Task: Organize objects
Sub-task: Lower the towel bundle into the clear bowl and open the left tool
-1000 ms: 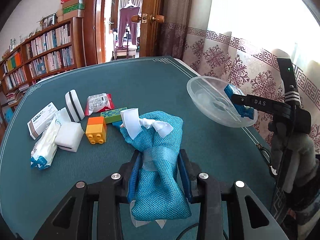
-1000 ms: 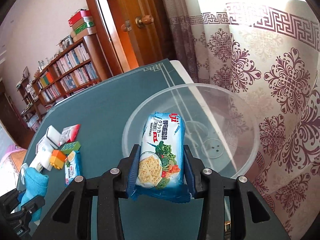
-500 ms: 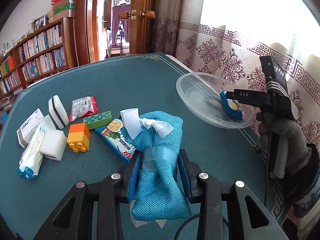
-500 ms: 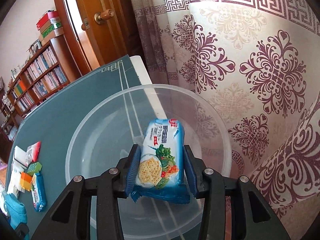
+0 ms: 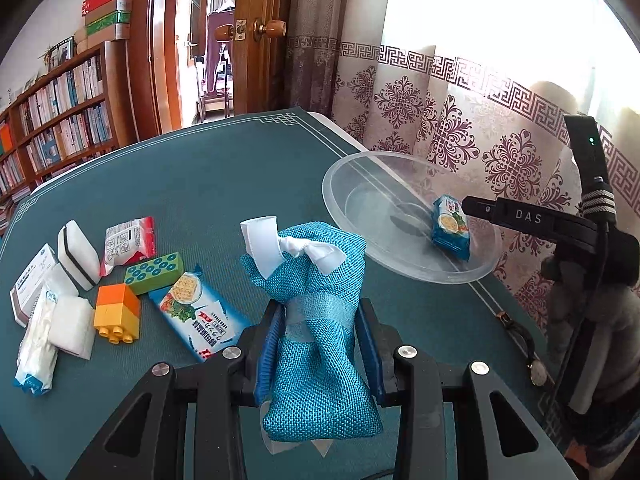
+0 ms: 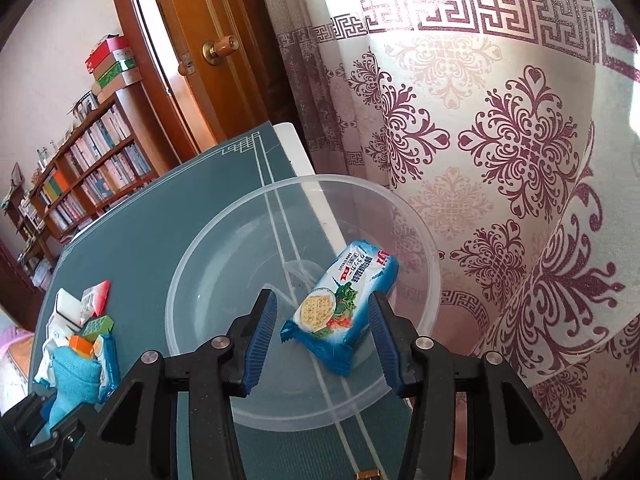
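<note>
A: Right wrist view: right hand-held gripper (image 6: 322,334) over clear bowl (image 6: 200,264), jaws opening. Cracker packet (image 6: 340,304) between the pads, tilted, lying in the bowl; left pad clearly off it, right pad just beside it, contact not resolvable.

B: Left wrist view: left hand-held gripper (image 5: 320,344) clamped on blue woven pouch (image 5: 318,312), white ribbon at the top. Pouch held above green bench (image 5: 208,184), near side of the bowl.

A: Bowl position?

B: Sits at right bench edge, by patterned curtain (image 5: 460,128). Rest clustered far left on bench: second cracker packet (image 5: 198,314), orange block (image 5: 116,312), green block (image 5: 154,267), red-white sachet (image 5: 128,240), white sponges (image 5: 78,254), tissue pack (image 5: 36,348).
</note>
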{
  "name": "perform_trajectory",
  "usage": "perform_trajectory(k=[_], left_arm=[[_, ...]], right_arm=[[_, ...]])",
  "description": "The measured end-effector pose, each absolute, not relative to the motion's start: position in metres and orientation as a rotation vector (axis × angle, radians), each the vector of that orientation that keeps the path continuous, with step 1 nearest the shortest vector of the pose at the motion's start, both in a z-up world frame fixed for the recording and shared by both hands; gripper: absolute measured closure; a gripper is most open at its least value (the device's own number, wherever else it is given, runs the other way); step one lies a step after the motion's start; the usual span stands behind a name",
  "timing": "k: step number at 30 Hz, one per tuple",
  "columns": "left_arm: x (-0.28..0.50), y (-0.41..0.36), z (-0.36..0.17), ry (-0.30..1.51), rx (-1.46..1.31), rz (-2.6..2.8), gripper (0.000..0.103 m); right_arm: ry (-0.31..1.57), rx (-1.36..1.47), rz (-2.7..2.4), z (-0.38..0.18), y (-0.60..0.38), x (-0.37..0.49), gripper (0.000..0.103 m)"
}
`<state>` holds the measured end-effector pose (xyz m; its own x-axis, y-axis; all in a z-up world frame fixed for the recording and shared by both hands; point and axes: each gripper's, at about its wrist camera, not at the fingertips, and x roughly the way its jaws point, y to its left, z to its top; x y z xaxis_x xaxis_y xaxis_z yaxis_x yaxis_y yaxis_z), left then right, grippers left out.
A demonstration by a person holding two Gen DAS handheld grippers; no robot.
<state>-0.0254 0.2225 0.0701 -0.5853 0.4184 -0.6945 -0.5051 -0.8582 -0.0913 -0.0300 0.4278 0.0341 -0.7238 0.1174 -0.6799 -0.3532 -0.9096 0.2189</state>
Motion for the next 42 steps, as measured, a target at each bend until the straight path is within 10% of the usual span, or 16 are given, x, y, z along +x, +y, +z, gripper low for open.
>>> perform_trajectory(k=[22,27,42], left_arm=[[-0.106,0.320,0.068,0.155,-0.987,2.341,0.063],[-0.111,0.324,0.072,0.129,-0.921,2.390,0.022],[-0.101,0.294,0.061,0.114,-0.998,2.440,0.013]], right_arm=[[0.497,-1.029,2.705,0.024,0.426,-0.001,0.052],[0.511,-1.025,2.708,0.023,0.429,0.001,0.052],[0.518,-1.041,2.700,0.019,0.425,0.008,0.052]])
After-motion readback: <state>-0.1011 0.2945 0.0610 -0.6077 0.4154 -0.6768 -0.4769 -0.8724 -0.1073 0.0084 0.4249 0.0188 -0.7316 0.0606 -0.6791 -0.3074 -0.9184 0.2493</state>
